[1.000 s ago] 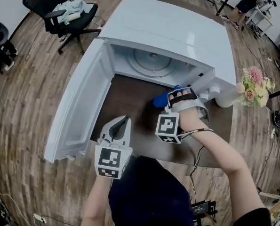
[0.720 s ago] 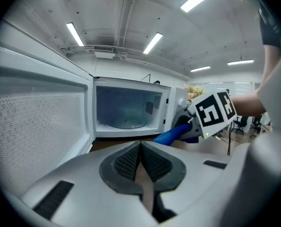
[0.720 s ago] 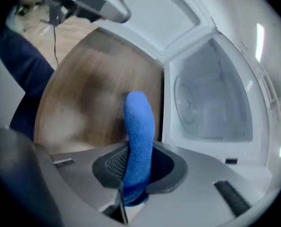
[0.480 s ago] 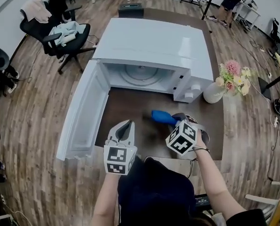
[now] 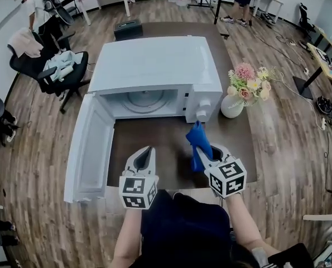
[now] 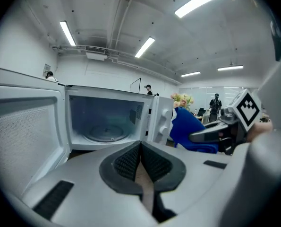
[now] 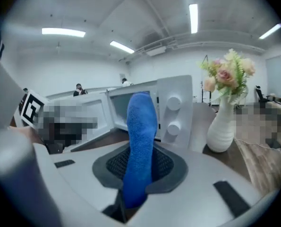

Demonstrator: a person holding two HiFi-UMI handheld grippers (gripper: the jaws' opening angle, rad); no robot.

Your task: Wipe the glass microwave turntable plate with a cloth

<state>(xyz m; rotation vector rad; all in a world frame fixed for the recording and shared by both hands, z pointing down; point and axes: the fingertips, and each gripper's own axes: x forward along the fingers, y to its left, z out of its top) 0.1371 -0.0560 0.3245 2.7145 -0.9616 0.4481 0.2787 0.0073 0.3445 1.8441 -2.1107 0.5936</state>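
One empty left tool (image 5: 145, 151) is hovering closed before the microwave (image 5: 154, 66) | right tool (image 5: 202, 149) is clamping the blue cloth (image 5: 196, 141) | glass plate (image 5: 144, 100) is lying inside the microwave

Your head camera looked steeply down over the surface (image 5: 154, 133) and the microwave (image 5: 154, 63). The camera on your left gripper (image 5: 146, 151) faced its open cavity (image 6: 107, 122) from close by; the one on your right gripper (image 5: 203, 149) faced its control panel (image 7: 173, 110). All three shared the microwave.
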